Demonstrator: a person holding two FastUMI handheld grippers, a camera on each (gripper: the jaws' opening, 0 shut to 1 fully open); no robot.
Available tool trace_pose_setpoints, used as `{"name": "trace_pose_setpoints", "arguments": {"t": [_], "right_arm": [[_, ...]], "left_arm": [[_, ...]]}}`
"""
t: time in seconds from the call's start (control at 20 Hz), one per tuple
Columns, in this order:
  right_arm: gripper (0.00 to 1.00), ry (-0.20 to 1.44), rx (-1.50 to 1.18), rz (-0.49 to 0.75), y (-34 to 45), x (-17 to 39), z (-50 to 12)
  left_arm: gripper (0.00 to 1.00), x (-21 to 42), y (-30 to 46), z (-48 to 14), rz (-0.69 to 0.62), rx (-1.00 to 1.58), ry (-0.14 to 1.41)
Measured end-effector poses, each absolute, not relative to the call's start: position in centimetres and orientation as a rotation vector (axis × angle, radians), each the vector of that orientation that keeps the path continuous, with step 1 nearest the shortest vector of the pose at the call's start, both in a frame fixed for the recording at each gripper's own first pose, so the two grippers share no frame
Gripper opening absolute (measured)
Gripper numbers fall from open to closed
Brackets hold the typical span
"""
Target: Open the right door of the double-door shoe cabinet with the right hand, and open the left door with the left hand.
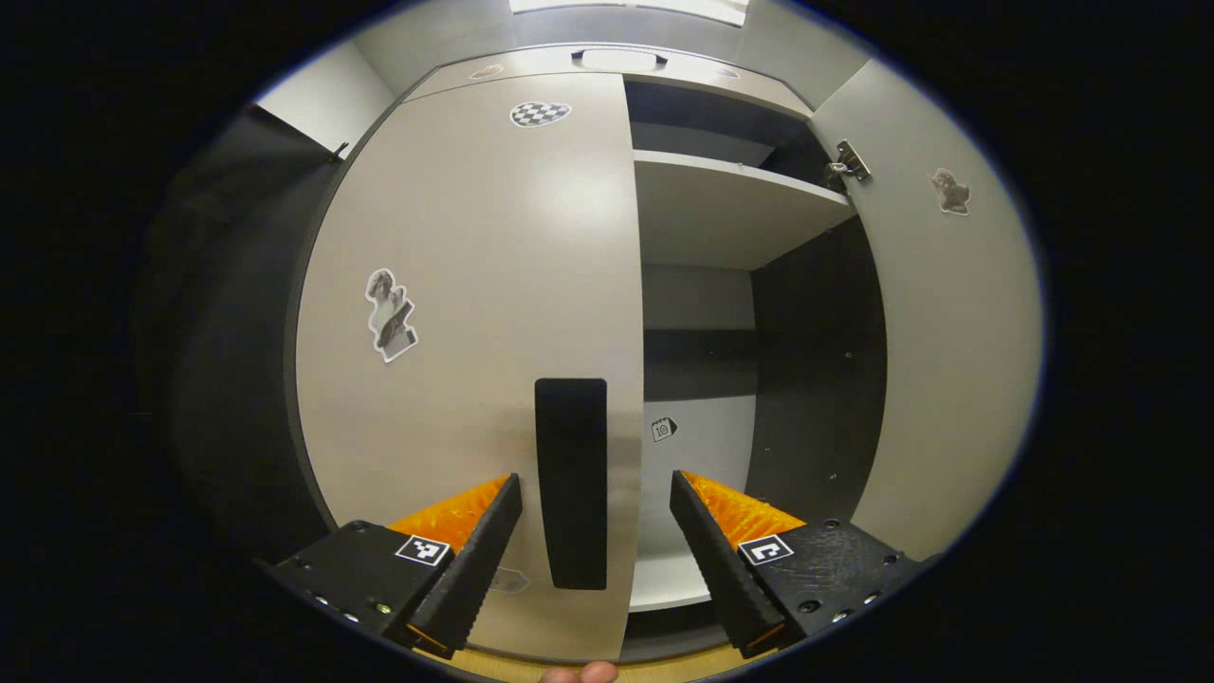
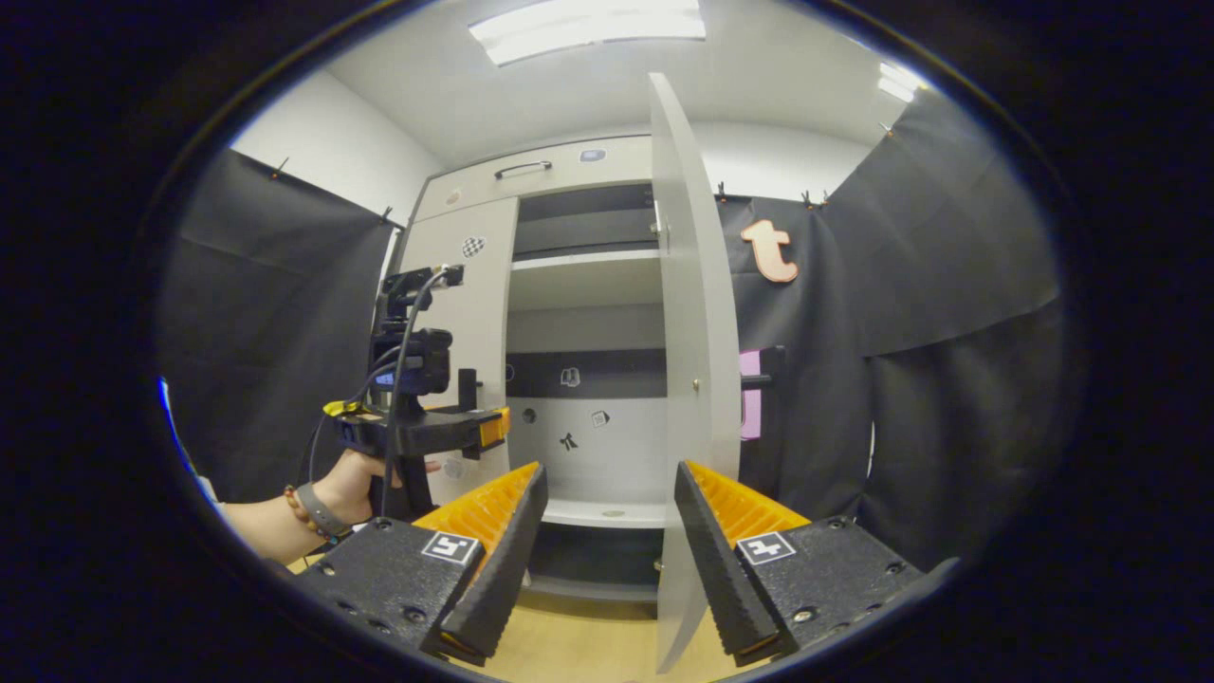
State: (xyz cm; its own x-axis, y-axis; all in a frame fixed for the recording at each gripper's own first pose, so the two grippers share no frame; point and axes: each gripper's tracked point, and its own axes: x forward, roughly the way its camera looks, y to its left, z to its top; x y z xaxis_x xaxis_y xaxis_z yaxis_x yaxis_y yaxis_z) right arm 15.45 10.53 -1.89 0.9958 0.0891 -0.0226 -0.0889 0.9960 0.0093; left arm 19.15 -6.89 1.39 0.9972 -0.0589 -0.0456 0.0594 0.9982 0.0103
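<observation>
I find the right door (image 2: 697, 379) of the shoe cabinet (image 1: 607, 59) swung well out, edge-on to my right gripper view at 12 o'clock and standing between that gripper's fingers. Its inner face and hinge (image 1: 847, 163) show at 2 o'clock in the left gripper view. I judge the first half of the task done.

The left door (image 1: 474, 313) is closed, flush with the cabinet front. Its black handle (image 1: 570, 484) sits near the door's free edge, at 6 o'clock in the left gripper view, framed between the fingers of my left gripper (image 1: 596, 560).

Left gripper: fingers spread wide, holding nothing, one either side of the handle. Whether they are level with it or short of it I cannot tell from that view. In the right gripper view the same tool, held in a hand (image 2: 356, 484), sits at 9 o'clock close against the left door.

Right gripper (image 2: 607, 560): fingers wide apart, holding nothing, backed off from the cabinet.

Step in hand, in my judgement: taking the left door's handle. The next move calls for closing both fingers squarely on the handle, then pulling along the door's arc about its hinges on the far side from the handle. A straight pull risks slipping off.
</observation>
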Motion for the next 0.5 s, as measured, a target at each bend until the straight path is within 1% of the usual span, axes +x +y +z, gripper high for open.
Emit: {"name": "trace_pose_setpoints", "arguments": {"t": [0.05, 0.25, 0.3, 0.5], "right_arm": [[0.84, 0.023, 0.0, 0.093, 10.6, 15.5, -1.9], [0.84, 0.02, -0.037, 0.105, 11.1, 16.1, -2.0], [0.84, 0.024, -0.038, 0.11, 11.2, 16.3, -2.2], [0.84, 0.038, -0.014, 0.122, 11.5, 16.6, -2.8]], "left_arm": [[0.95, 19.4, -6.3, 1.1, -0.037, 0.008, 0.056], [0.93, 19.4, -5.9, 1.5, -0.026, -0.014, 0.04], [0.88, 19.2, -5.9, 1.5, -0.027, -0.014, 0.043], [0.82, 19.4, -6.0, 1.3, -0.052, -0.007, 0.057]]}}
